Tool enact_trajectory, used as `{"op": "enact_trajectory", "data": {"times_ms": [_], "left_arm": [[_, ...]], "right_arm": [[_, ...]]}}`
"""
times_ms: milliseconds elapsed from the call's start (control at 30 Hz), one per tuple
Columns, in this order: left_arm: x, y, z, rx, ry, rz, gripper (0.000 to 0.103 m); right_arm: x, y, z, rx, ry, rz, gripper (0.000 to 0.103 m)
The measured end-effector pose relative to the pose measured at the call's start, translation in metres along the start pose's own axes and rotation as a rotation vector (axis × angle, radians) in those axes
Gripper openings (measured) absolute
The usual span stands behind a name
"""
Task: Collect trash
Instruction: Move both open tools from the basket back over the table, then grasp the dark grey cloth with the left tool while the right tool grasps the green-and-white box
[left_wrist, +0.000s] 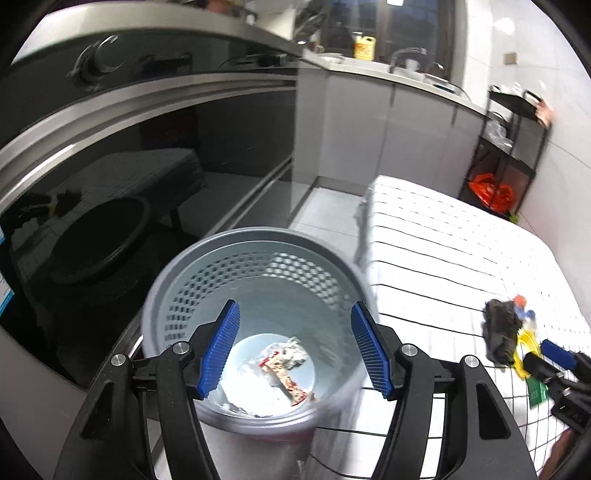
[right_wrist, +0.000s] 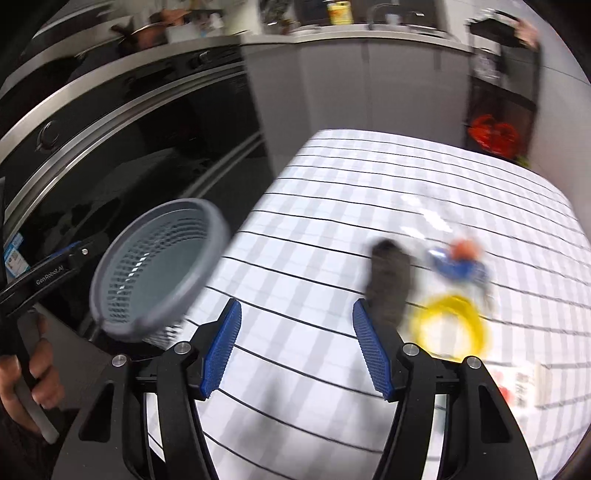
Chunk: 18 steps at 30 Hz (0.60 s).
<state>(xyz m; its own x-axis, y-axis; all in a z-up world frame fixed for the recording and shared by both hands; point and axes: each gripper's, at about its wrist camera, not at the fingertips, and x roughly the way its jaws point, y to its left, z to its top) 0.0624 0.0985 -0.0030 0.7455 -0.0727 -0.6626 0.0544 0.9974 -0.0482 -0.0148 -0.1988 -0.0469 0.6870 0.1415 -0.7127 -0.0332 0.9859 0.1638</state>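
A grey perforated bin (left_wrist: 255, 280) stands by the left edge of the table, with a red-and-white wrapper (left_wrist: 286, 380) and crumpled paper on its bottom. My left gripper (left_wrist: 295, 304) hangs open above the bin's mouth, nothing between its blue pads. My right gripper (right_wrist: 297, 302) is open over the checked tablecloth (right_wrist: 332, 177), also holding nothing. Just right of its right finger lie a dark crumpled lump (right_wrist: 388, 284), a yellow ring (right_wrist: 448, 325) and a blue piece with an orange top (right_wrist: 461, 258), all blurred. The bin (right_wrist: 159, 266) shows at the left of the right wrist view.
A dark glass oven front (left_wrist: 129, 166) runs along the left behind the bin. Grey cabinets (left_wrist: 354, 122) and a black rack holding an orange bag (left_wrist: 491, 192) stand behind the table. A white-and-red packet (right_wrist: 521, 387) lies near the table's right front. A person's hand (right_wrist: 37, 373) holds the left gripper's handle.
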Motion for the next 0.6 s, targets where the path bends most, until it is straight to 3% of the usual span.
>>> {"op": "enact_trajectory", "data": {"times_ms": [267, 367, 600], "left_arm": [[-0.017, -0.067, -0.024, 0.082, 0.01, -0.084, 0.063], [-0.024, -0.092, -0.035, 0.117, 0.011, -0.118, 0.067], [-0.028, -0.121, -0.054, 0.142, 0.046, -0.157, 0.067]], "right_arm": [[-0.051, -0.069, -0.043, 0.08, -0.049, -0.196, 0.063], [-0.049, -0.075, -0.056, 0.083, -0.048, -0.252, 0.063], [-0.023, -0.069, -0.065, 0.08, -0.023, -0.291, 0.063]]}}
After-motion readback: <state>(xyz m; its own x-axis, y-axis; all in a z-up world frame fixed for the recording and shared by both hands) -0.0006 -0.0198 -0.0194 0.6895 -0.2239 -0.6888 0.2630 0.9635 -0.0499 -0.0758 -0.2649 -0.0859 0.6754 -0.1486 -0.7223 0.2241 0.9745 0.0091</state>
